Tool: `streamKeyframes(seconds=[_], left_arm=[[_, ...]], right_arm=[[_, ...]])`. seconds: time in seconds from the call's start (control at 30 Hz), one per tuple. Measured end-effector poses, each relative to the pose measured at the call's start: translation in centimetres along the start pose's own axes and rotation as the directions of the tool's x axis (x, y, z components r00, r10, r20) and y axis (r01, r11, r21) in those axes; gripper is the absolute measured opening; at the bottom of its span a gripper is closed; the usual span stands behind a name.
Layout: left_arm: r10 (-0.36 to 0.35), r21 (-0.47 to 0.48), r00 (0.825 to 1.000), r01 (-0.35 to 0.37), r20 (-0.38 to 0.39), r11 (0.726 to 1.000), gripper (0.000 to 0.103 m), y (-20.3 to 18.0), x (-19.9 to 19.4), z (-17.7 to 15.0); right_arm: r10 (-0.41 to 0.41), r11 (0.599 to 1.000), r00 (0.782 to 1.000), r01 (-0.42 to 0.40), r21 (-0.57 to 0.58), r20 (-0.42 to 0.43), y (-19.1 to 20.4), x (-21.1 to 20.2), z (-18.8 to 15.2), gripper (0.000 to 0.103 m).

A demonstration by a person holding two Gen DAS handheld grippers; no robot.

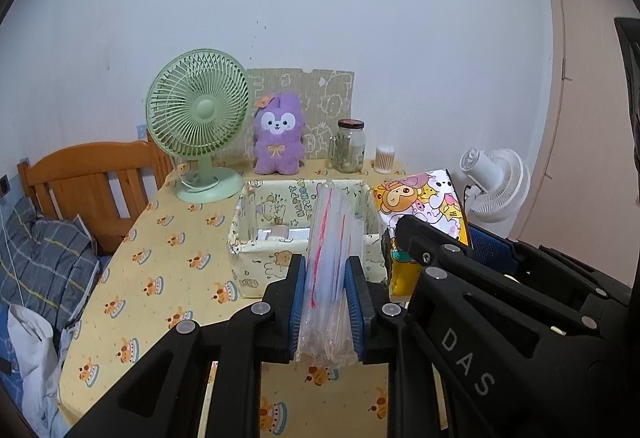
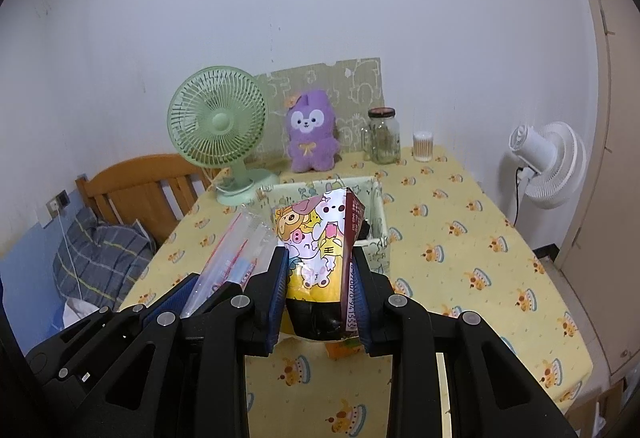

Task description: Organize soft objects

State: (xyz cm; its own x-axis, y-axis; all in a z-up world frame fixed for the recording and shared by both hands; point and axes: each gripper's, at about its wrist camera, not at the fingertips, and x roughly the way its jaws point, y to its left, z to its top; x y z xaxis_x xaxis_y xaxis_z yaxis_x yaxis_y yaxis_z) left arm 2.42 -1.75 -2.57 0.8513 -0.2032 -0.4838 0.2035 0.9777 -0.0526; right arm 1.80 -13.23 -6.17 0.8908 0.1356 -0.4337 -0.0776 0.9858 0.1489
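My left gripper (image 1: 325,270) is shut on a stack of clear plastic zip bags (image 1: 334,238) with a red seal line, held above the table just in front of the printed fabric storage box (image 1: 256,238). My right gripper (image 2: 320,266) is shut on a colourful cartoon-printed soft pack (image 2: 316,234), held up beside the left gripper, in front of the same box (image 2: 380,238). The pack also shows in the left wrist view (image 1: 424,205), and the bags in the right wrist view (image 2: 232,250). A purple plush bunny (image 1: 278,133) sits at the back of the table.
A green desk fan (image 1: 198,117) stands back left. A glass jar (image 1: 350,145) and a cotton-swab tub (image 1: 385,159) stand back right. A white floor fan (image 2: 548,161) is off the table's right side. A wooden bed headboard (image 1: 92,177) lies left.
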Motion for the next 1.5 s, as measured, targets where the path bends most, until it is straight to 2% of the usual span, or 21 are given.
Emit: streamKeyframes(seconds=[0.8,1.17,1.5], left_arm=[[0.002,0.009,1.000,-0.002,0.030,1.000,0.019,0.0,1.8,2.7],[0.006,0.005,1.000,-0.006,0.021,1.000,0.019,0.4,4.1,4.1],[0.014,0.001,1.000,-0.014,0.018,1.000,0.019,0.8,6.2,5.3]], right_arm=[[-0.008,1.000,0.999,0.007,0.001,0.032,-0.2,1.1,2.2,0.033],[-0.008,1.000,1.000,0.008,0.008,0.021,-0.6,4.4,4.6,0.033],[-0.008,1.000,1.000,0.008,0.009,0.018,-0.7,5.6,5.2,0.033]])
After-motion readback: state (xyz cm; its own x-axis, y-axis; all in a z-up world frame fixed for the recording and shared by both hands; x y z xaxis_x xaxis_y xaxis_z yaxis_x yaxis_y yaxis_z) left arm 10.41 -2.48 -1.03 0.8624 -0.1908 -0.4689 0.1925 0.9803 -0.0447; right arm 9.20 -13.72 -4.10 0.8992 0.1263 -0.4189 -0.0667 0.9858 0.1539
